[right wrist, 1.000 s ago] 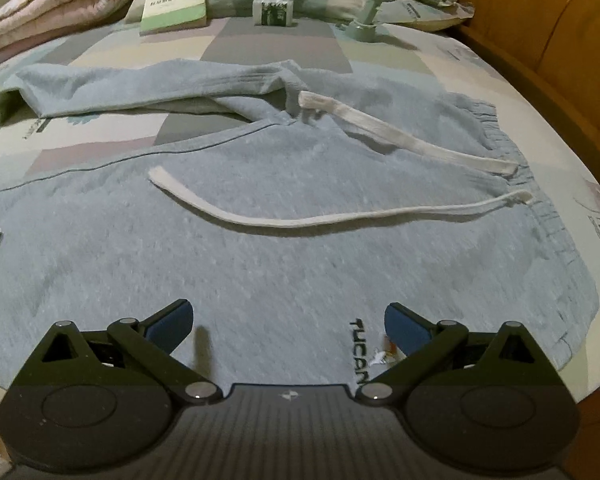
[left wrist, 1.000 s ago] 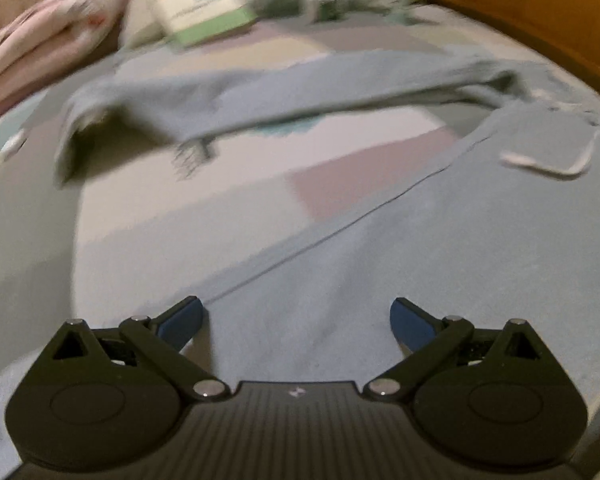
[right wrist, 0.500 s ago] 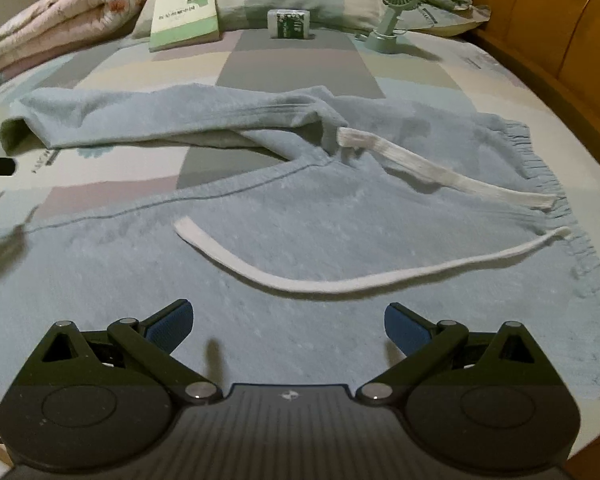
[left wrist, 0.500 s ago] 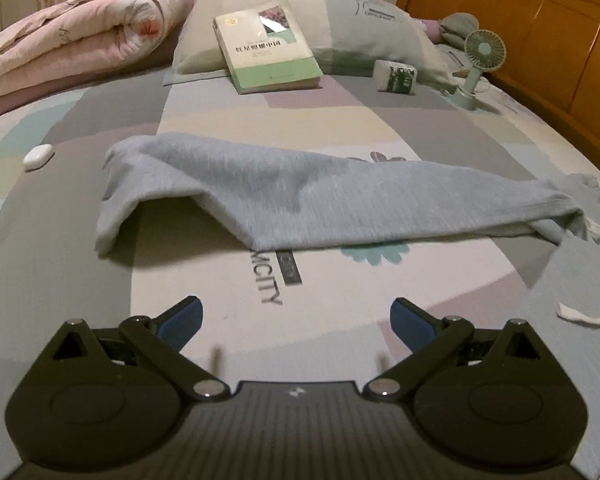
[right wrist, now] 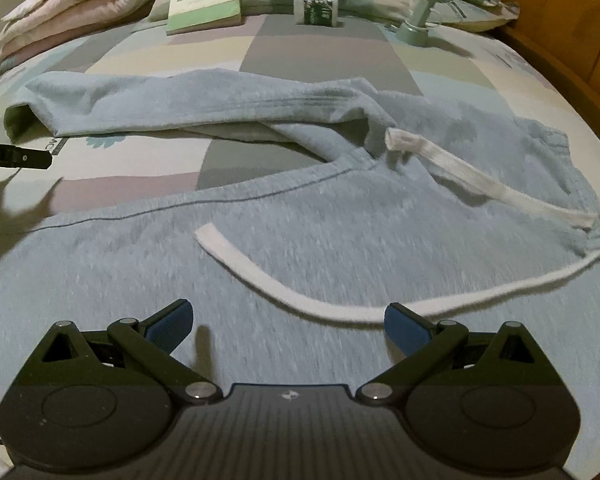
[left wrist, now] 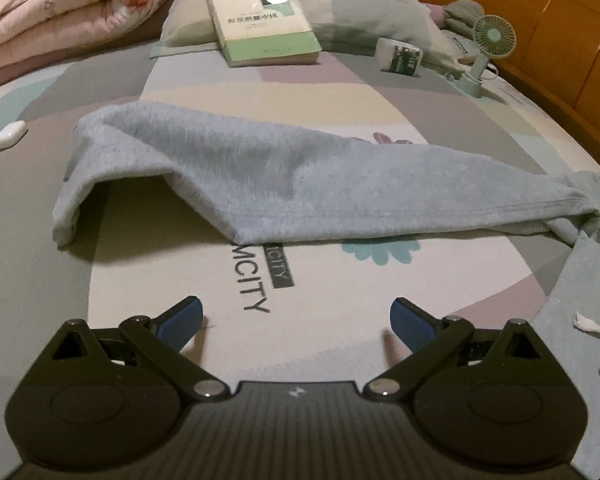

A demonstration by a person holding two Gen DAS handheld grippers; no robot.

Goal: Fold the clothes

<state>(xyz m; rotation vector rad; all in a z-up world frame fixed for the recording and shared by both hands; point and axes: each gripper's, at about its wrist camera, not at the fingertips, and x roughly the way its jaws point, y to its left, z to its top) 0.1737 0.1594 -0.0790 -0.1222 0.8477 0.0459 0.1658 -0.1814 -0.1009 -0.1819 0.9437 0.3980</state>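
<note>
Ahead of the left gripper, jaws apart and empty, one leg of the sweatpants crosses the bedsheet; book and fan lie beyond. Only the right gripper, also spread, sees the white drawstring directly before it.

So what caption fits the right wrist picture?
Open right gripper hovering over grey sweatpants with white drawstring on a bed.
</note>
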